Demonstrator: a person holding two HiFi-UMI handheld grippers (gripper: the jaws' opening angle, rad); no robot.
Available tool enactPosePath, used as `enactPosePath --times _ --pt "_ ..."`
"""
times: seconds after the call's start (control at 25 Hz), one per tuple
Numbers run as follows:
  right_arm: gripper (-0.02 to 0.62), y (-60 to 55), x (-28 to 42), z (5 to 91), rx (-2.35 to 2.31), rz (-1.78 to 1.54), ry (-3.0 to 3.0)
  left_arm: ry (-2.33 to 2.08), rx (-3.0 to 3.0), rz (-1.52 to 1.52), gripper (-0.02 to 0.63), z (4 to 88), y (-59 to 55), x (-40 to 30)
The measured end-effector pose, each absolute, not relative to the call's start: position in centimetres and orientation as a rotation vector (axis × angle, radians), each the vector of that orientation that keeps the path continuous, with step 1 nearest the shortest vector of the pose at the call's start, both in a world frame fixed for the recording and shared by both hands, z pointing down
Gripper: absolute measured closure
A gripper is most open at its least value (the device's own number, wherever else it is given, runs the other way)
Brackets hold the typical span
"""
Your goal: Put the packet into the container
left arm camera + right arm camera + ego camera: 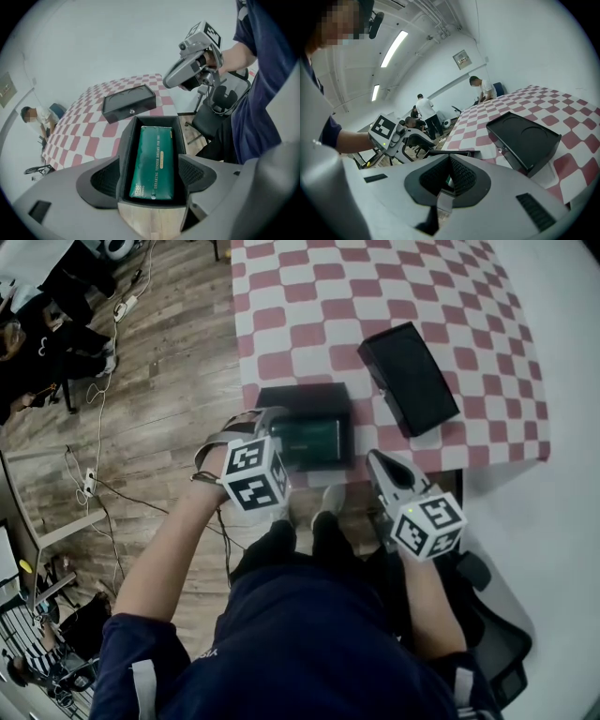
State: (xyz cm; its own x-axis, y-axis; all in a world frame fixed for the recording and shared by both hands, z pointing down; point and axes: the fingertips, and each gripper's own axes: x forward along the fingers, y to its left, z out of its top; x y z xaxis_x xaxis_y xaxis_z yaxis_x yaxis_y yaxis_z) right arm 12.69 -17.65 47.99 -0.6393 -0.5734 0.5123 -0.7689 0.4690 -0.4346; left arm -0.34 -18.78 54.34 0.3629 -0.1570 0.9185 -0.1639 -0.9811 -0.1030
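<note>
A black container sits at the near edge of the checkered table, and a green packet lies flat inside it. In the left gripper view the packet fills the container. My left gripper is open at the container's near left end, with its pads on either side of the near wall. My right gripper is shut and holds nothing; it hovers just off the table edge, right of the container. The black lid lies separately to the right.
A black chair stands behind my right arm. Cables run over the wooden floor at left. The right gripper view shows people standing far behind the table, and the lid close ahead.
</note>
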Motion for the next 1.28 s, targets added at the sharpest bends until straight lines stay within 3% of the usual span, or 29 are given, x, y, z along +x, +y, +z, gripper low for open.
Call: enactPosePath --times 0.2,0.48,0.72,0.96,1.28 --pt "0.578 -17.8 11.8 47.1 1.138 0.900 -2.428 -0.425 2.633 1.608 0.203 51.8 -19.0 -0.8" --pt "0.578 -18.1 10.2 45.2 1.137 0.833 -2.434 -0.689 2.727 1.353 0.397 47.0 -19.3 -2.5" --pt "0.578 -18.0 8.0 43.2 1.131 0.759 -2.458 -0.944 2.745 1.023 0.517 42.7 -19.5 -5.2" --pt "0.578 -18.0 6.0 41.3 1.125 0.669 -2.475 -1.147 2.736 0.745 0.566 39.0 -19.7 -8.2" --pt "0.578 -17.4 3.4 39.7 1.111 0.593 -2.498 -1.248 2.656 0.478 0.580 36.9 -19.0 -11.9"
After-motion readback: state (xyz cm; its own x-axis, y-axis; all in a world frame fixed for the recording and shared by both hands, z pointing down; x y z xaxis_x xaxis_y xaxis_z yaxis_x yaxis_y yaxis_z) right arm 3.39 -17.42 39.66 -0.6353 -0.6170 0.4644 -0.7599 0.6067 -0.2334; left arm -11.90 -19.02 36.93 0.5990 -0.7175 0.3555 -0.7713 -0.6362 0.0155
